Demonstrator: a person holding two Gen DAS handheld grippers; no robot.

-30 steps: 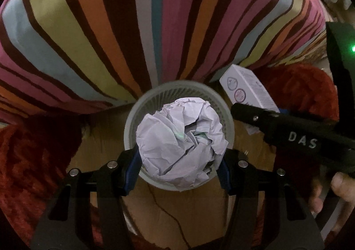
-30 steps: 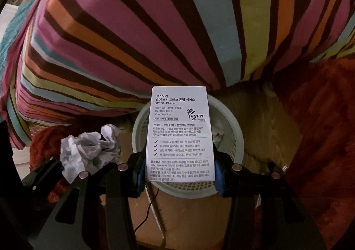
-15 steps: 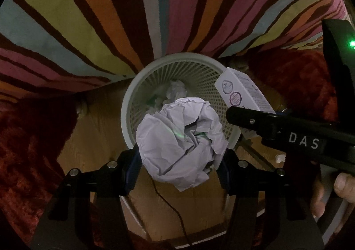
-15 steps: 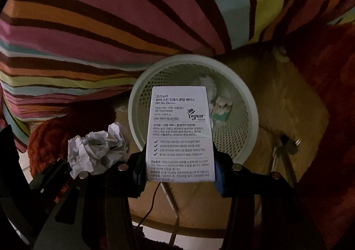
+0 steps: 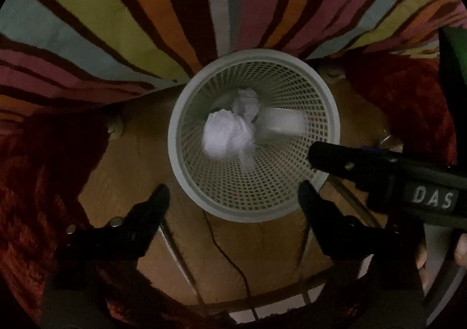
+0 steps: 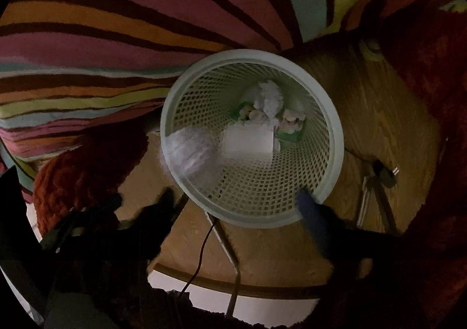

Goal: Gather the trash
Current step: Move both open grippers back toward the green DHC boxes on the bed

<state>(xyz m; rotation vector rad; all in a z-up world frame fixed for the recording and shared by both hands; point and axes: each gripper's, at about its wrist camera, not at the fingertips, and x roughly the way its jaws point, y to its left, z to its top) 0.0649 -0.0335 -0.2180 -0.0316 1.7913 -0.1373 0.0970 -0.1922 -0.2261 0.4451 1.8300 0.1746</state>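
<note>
Covering the whole far side of the basket, one large striped fabric [image 5: 116, 22] is seen, and a red shaggy rug [image 5: 35, 183] is spread on the wooden floor [image 6: 379, 124] left and right of the basket. One white mesh waste basket [image 5: 254, 212] is placed upright on the floor, just below the fabric edge. Inside the basket, two balls of crumpled paper are counted: the bigger crumpled paper [image 5: 226, 136] is blurred and seen within the opening near the left wall, and a smaller paper ball [image 6: 270, 98] is lying at the bottom. One white box [image 6: 248, 141], also blurred, is seen beside them inside the basket, and two green-edged packets [image 6: 289, 127] are lying at the bottom.

Both tools are pointed steeply down over the basket. The left gripper [image 5: 233, 189] is opening its jaws, and nothing is held between them. The right gripper [image 6: 236, 197] is opening its jaws as well, and they are empty. A thin dark cable [image 6: 201, 247] is laid on the floor near the basket's close rim, with nothing blocking the basket mouth.
</note>
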